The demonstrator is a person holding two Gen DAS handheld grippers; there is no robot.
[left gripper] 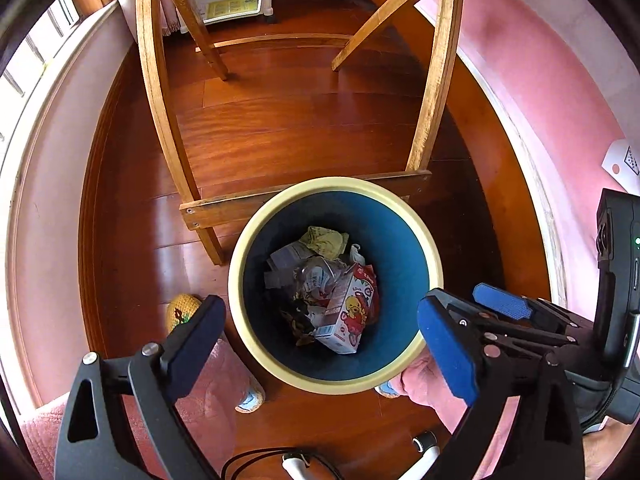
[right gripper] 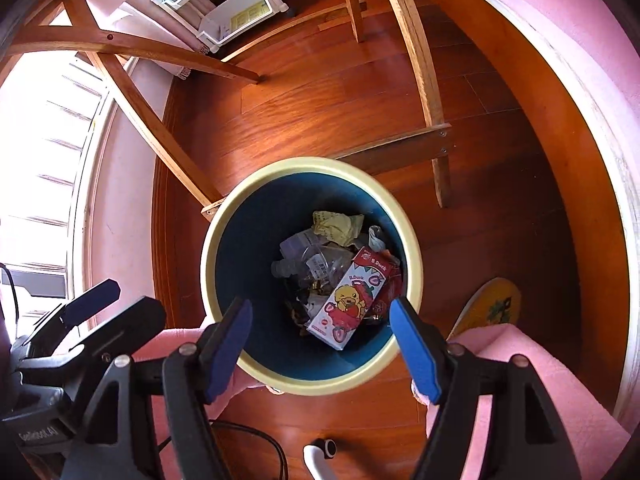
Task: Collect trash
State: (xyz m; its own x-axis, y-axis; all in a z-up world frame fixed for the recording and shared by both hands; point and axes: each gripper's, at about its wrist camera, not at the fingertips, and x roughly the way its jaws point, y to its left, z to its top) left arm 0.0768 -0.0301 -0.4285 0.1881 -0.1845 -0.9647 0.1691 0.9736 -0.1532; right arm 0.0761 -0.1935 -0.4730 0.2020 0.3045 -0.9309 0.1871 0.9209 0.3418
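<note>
On the wooden floor (right gripper: 304, 120), under a wooden frame (left gripper: 304, 204), stands the trash bin (left gripper: 400, 248). The dark scraps at its bottom are hard to make out. On top of the trash lies a B.Duck carton (right gripper: 346, 310), beside a crumpled yellow paper (right gripper: 334, 226). The left gripper (left gripper: 320, 340) and the right gripper (right gripper: 322, 344) hang above it, both spread wide with nothing between the fingers.
</note>
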